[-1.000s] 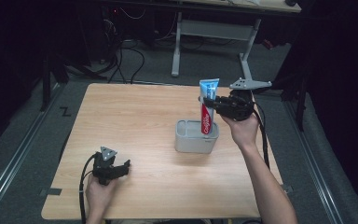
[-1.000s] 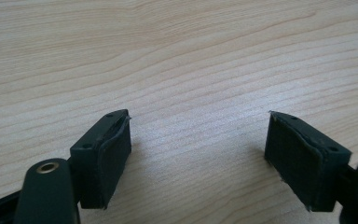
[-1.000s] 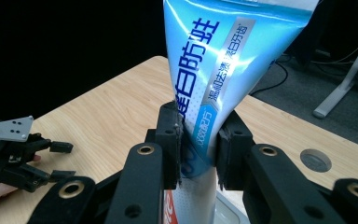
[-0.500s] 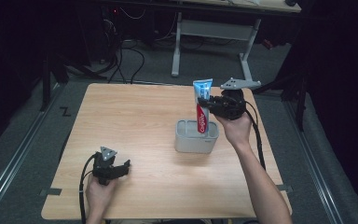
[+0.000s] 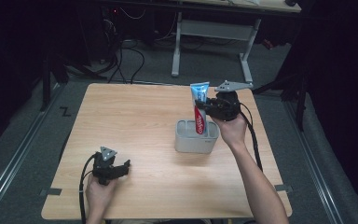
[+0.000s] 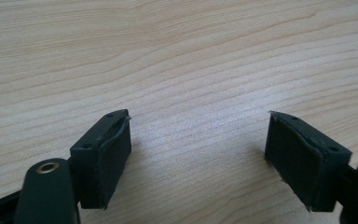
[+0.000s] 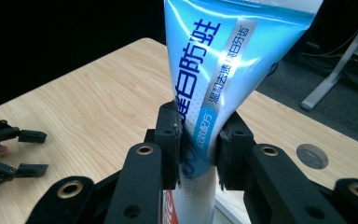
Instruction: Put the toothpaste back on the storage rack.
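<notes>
Fingers of my right gripper (image 7: 196, 140) pinching toothpaste tube (image 5: 199, 105) at mid-body, one pad each side. Tube upright, long axis vertical, crimped end up, red lower end inside grey holder (image 5: 195, 141), right of frame centre in high view. Likely move runs along that axis, straight up or down; which one, cannot tell. Right hand (image 5: 230, 128) just right of holder. My left gripper (image 5: 110, 169) rests on table (image 5: 135, 121) at lower left, well apart, fingers (image 6: 103, 161) spread, empty.
</notes>
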Tool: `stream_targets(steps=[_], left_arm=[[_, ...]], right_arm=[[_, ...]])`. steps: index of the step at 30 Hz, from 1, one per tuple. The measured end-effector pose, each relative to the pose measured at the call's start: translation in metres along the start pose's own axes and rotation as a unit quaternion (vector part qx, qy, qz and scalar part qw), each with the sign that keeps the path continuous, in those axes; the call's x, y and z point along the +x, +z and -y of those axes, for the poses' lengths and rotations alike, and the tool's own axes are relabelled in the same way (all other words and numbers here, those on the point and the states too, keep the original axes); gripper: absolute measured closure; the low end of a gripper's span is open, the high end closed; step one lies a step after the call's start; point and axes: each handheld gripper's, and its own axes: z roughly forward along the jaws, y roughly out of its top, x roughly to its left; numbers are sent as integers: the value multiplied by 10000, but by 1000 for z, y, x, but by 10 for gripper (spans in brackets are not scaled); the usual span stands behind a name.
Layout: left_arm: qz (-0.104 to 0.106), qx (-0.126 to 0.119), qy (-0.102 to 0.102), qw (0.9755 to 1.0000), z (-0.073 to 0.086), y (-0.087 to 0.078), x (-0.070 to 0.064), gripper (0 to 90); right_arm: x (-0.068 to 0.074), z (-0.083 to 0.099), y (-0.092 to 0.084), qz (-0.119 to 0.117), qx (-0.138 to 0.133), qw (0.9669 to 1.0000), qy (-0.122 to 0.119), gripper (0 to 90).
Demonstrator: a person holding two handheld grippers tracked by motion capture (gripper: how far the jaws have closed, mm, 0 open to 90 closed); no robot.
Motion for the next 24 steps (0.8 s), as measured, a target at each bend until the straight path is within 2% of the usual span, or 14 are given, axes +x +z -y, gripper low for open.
stream_targets(steps=[3, 4, 15, 18, 24], left_arm=[[0, 0, 1, 10000, 0, 0, 0, 230], [-2, 1, 1, 10000, 0, 0, 0, 230], [-8, 1, 11, 10000, 0, 0, 0, 232], [-3, -1, 4, 10000, 0, 0, 0, 232], [12, -7, -7, 10000, 0, 0, 0, 229]], right_arm=[[-1, 3, 5, 136, 83, 9998, -86, 732], [-1, 4, 6, 164, 121, 9998, -49, 732], [-4, 13, 14, 149, 234, 9996, 5, 731], [-2, 14, 17, 160, 313, 9994, -77, 731], [1, 15, 22, 111, 368, 9992, -97, 731]])
